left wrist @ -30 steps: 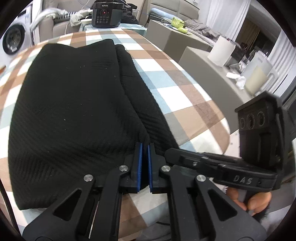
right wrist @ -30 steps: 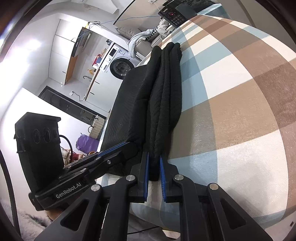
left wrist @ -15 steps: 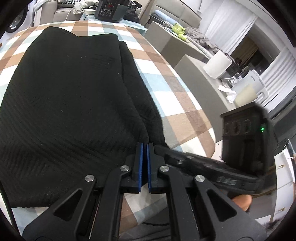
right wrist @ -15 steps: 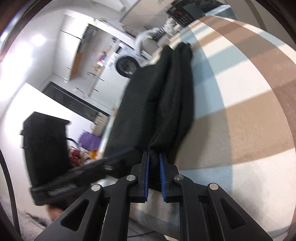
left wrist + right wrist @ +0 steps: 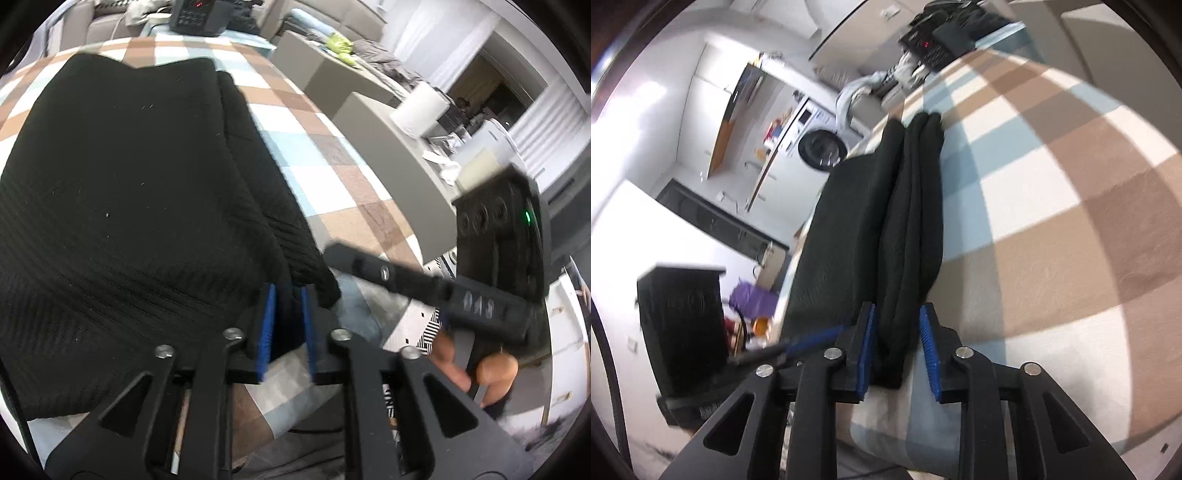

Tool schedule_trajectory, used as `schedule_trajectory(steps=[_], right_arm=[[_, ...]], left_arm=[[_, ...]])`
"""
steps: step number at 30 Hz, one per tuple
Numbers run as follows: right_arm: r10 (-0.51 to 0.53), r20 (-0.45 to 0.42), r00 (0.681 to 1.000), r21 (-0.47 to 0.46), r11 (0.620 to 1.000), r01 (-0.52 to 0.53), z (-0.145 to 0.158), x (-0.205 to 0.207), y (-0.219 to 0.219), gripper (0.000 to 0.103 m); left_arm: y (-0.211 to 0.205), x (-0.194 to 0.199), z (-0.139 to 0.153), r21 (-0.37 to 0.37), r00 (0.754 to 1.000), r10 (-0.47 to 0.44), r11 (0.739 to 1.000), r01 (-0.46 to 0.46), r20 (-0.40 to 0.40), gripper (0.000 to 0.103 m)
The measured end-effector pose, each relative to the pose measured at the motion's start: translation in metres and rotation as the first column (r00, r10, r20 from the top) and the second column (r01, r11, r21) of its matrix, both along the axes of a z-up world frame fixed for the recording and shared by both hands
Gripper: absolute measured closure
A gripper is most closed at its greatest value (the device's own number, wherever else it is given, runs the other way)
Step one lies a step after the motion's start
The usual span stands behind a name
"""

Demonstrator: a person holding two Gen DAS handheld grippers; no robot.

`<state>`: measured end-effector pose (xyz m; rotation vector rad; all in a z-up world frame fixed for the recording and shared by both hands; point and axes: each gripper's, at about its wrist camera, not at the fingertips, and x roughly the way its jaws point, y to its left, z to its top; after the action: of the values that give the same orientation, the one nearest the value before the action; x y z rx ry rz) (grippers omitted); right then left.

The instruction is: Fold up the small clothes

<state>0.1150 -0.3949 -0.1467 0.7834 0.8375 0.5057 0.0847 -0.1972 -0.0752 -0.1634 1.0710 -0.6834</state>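
Both grips let go: fold laid down.

Your left gripper (image 5: pixel 288 325) and right gripper (image 5: pixel 897 350) have just been opening; the black garment (image 5: pixel 122 206) lies between each pair of blue pads, no longer pinched, resting folded on the checked tablecloth (image 5: pixel 1052 229) straight ahead. This fold looks set.

The setting is a home, open-plan living area. Indicators: a grey sofa (image 5: pixel 332 22), a front-loading washing machine (image 5: pixel 822 150) beside white cabinets (image 5: pixel 709 92), probably a kitchen, and a checked tablecloth (image 5: pixel 332 177).
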Motion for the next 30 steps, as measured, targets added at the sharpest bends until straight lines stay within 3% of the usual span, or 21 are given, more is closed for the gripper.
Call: schedule_trajectory(steps=[4,9,12,14,17,19,21,24,28,30], right_arm=[[0.023,0.04,0.999,-0.052,0.998,-0.021,0.019,0.014,0.017,0.072],[0.087,0.046,0.995,-0.106,0.991,-0.082,0.023,0.028,0.043,0.071],[0.101,0.041,0.994,-0.127,0.987,-0.096,0.02,0.034,0.055,0.071],[0.117,0.036,0.992,-0.145,0.983,-0.111,0.018,0.04,0.063,0.071],[0.124,0.032,0.992,-0.231,0.966,-0.113,0.017,0.048,0.077,0.093],[0.11,0.064,0.992,-0.236,0.967,-0.093,0.025,0.047,0.075,0.097],[0.095,0.085,0.992,-0.26,0.963,-0.07,0.032,0.042,0.072,0.098],[0.092,-0.005,0.996,-0.267,0.959,-0.09,0.013,0.045,0.07,0.097],[0.078,-0.045,0.996,-0.142,0.986,-0.084,0.011,0.041,0.056,0.088],[0.09,-0.027,0.996,-0.145,0.985,-0.093,0.017,0.03,0.054,0.086]], left_arm=[[0.012,-0.007,0.01,-0.007,0.997,0.035,0.999,-0.035,0.063,0.055],[0.049,-0.005,0.019,0.002,0.982,0.146,0.989,-0.147,0.121,0.052],[0.081,0.0,0.02,0.003,0.96,0.236,0.971,-0.24,0.15,0.043],[0.101,0.006,0.015,0.013,0.943,0.298,0.953,-0.303,0.147,0.043],[0.127,0.014,0.007,0.015,0.916,0.378,0.923,-0.383,0.137,0.043],[0.144,0.017,0.004,0.008,0.903,0.411,0.91,-0.415,0.126,0.043],[0.155,0.019,0.003,-0.001,0.891,0.436,0.898,-0.44,0.123,0.043],[0.169,0.021,0.001,0.014,0.877,0.462,0.884,-0.468,0.134,0.043],[0.18,0.021,-0.005,0.026,0.879,0.462,0.883,-0.468,0.12,0.043],[0.18,0.015,-0.006,0.025,0.882,0.456,0.887,-0.462,0.122,0.043]])
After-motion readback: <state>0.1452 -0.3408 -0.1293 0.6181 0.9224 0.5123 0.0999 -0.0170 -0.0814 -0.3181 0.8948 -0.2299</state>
